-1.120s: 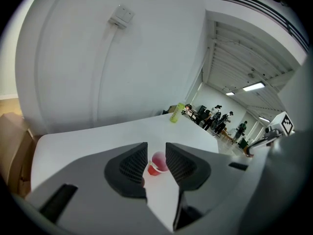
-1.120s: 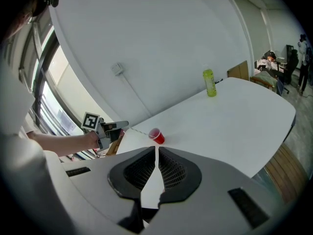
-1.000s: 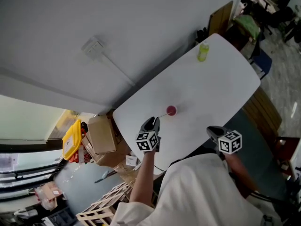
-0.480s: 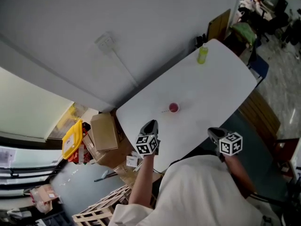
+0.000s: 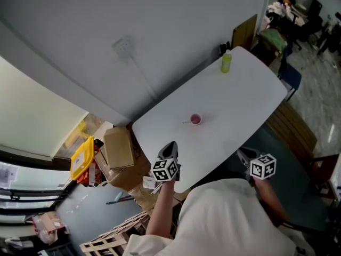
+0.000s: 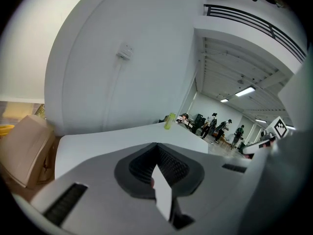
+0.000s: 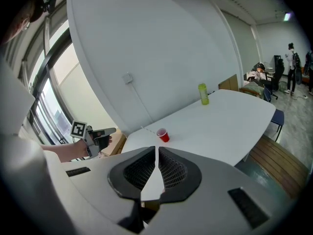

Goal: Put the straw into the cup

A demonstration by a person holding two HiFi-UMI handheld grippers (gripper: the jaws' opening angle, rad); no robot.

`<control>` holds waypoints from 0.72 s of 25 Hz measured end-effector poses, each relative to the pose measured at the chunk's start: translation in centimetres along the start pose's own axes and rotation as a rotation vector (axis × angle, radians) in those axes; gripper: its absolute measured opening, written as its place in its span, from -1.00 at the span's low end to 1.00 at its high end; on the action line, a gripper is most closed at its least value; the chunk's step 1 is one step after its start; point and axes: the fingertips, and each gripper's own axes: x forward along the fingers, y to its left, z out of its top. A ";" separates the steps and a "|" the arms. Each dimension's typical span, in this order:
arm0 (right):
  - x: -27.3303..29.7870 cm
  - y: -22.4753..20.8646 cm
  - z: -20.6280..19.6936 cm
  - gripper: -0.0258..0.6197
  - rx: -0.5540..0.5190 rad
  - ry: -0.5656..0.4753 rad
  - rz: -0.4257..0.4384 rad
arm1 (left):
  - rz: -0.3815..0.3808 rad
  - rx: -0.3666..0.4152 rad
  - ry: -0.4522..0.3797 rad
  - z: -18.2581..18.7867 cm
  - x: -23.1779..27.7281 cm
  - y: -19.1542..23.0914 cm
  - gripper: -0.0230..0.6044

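Note:
A small red cup (image 5: 195, 119) stands near the middle of the white table (image 5: 240, 100). A thin pale straw (image 5: 187, 122) runs from its rim out to the left. The right gripper view shows the same cup (image 7: 163, 135) and straw (image 7: 149, 129) well ahead of the jaws. My left gripper (image 5: 169, 148) hovers at the table's near edge, short of the cup, shut with nothing in it (image 6: 156, 145). My right gripper (image 5: 245, 154) hangs off the near edge to the right, its jaws also together and empty (image 7: 156, 148).
A green bottle (image 5: 226, 62) stands at the table's far end by the wall. Cardboard boxes (image 5: 118, 149) and a yellow bin (image 5: 81, 158) sit on the floor left of the table. A wooden bench (image 5: 290, 127) runs along its right side.
Both grippers have drawn back from the cup towards the table's near edge. The cup and straw stay where they were.

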 end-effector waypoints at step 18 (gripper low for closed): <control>-4.3 -0.9 -0.2 -0.79 -0.139 0.003 0.116 | 0.104 -0.012 -0.043 -3.8 -7.1 -6.9 -0.92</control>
